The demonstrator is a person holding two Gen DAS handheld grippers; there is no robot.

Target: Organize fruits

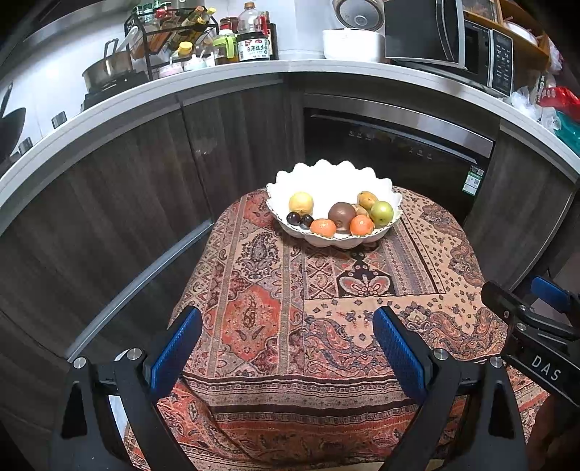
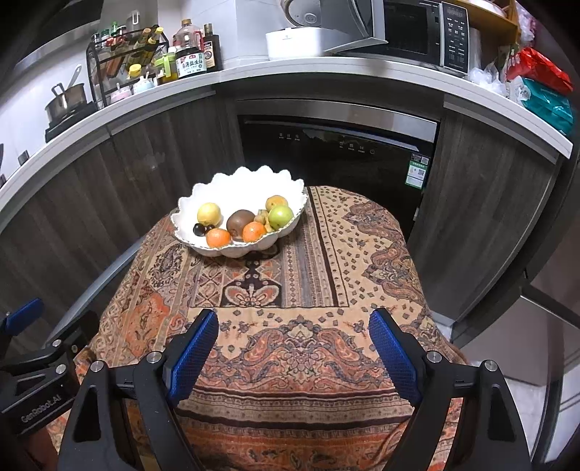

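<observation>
We see the bowl (image 1: pixel 384 188) on the table (image 1: pixel 417 261) well ahead of our left fingers (image 1: pixel 177 347) and ahead-left of our right fingers (image 2: pixel 393 353); the fruits (image 1: pixel 342 214) lie in its near half; behind the table stands the dishwasher (image 2: pixel 337 155); above it, on the counter (image 2: pixel 290 70), the microwave (image 2: pixel 413 32); the right gripper (image 1: pixel 543 311) sits right of our left fingers.

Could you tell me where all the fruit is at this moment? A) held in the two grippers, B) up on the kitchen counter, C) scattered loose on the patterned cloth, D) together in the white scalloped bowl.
D: the fruit all sits inside the white scalloped bowl, and both the left gripper and right gripper are open and empty.
</observation>
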